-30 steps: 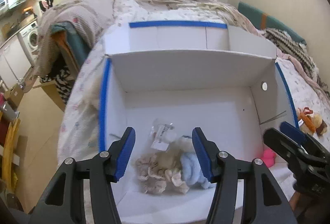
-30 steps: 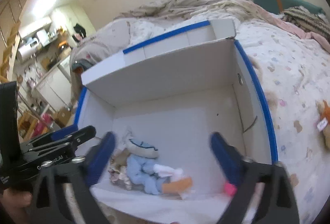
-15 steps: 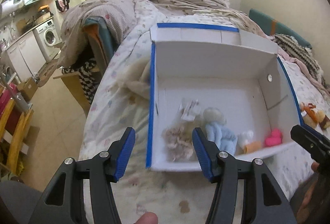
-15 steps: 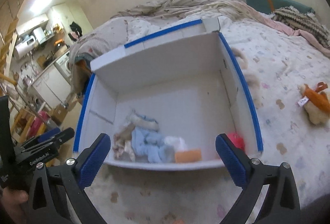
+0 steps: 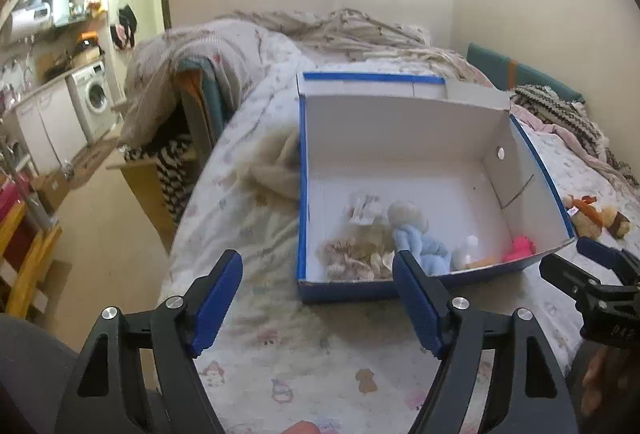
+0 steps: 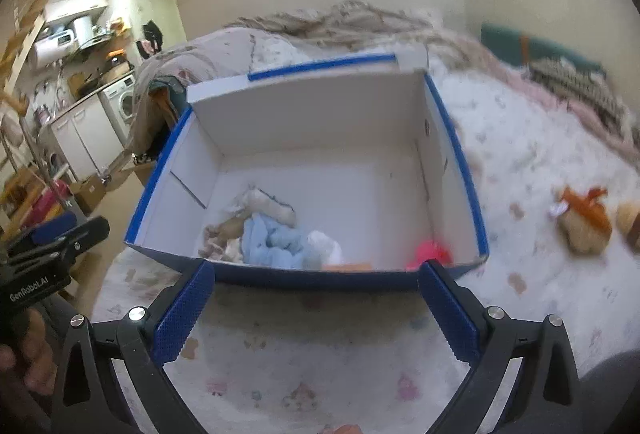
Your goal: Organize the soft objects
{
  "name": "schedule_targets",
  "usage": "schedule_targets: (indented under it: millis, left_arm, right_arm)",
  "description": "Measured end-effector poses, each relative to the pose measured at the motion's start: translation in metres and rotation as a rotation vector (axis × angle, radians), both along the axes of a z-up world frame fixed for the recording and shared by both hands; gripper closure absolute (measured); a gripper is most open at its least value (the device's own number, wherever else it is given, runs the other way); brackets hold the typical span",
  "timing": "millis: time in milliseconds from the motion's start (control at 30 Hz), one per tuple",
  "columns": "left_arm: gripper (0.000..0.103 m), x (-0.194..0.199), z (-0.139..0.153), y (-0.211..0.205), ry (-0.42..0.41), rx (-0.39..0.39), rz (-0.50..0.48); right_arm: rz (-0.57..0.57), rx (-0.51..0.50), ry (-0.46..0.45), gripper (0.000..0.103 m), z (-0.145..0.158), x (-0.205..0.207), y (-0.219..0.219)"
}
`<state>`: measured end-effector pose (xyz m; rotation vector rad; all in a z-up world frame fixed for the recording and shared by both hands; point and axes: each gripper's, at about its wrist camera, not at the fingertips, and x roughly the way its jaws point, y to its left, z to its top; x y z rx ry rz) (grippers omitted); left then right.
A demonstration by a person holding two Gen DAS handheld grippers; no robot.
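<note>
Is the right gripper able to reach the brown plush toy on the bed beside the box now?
Probably yes. The right gripper is open and empty, and the brown plush toy lies on bare bed sheet outside the box, with nothing between them.

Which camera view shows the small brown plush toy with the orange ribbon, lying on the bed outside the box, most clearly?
The left wrist view: the plush toy appears sharp, though small at the frame edge beside the box. The right wrist view shows it larger but blurred.
</note>
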<state>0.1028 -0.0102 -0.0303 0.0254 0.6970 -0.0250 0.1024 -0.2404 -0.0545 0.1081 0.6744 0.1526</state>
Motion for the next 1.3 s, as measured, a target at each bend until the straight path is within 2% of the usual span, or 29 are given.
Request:
schedule_targets:
  millis: [167,200,300,433,667,900,1300]
  left_arm:
    - [0.003,-0.008,0.007,-0.002,-0.054,0.001,-0.010]
    - [0.002,-0.010,0.008,-0.002,-0.059,-0.008,-0.014]
    - [0.002,-0.011,0.009,-0.004,-0.070,-0.018,-0.018]
    - [0.002,-0.013,0.009,-0.007,-0.087,0.027,0.024]
    - [0.002,-0.006,0.003,-0.006,-0.064,0.024,0.042]
    - [0.002,0.001,0.001,0.004,-0.051,-0.012,0.068]
    - [0.002,-0.003,0.000,0.000,-0.057,0.008,0.040]
  right_arm:
    - [-0.014,-0.048,-0.097,0.000,0.012,-0.009,0.002]
    - [-0.021,-0.059,-0.113,0.000,0.014,-0.011,0.003]
    - [-0.043,-0.091,-0.131,0.000,0.016,-0.012,0.002]
    - [-0.054,-0.090,-0.113,0.000,0.012,-0.006,0.000]
    - [-0.062,-0.079,-0.097,0.000,0.009,0.000,-0.001]
    - [-0.074,-0.076,-0.087,0.000,0.007,0.002,-0.003]
    - [-0.077,-0.067,-0.086,0.000,0.008,0.003,-0.004]
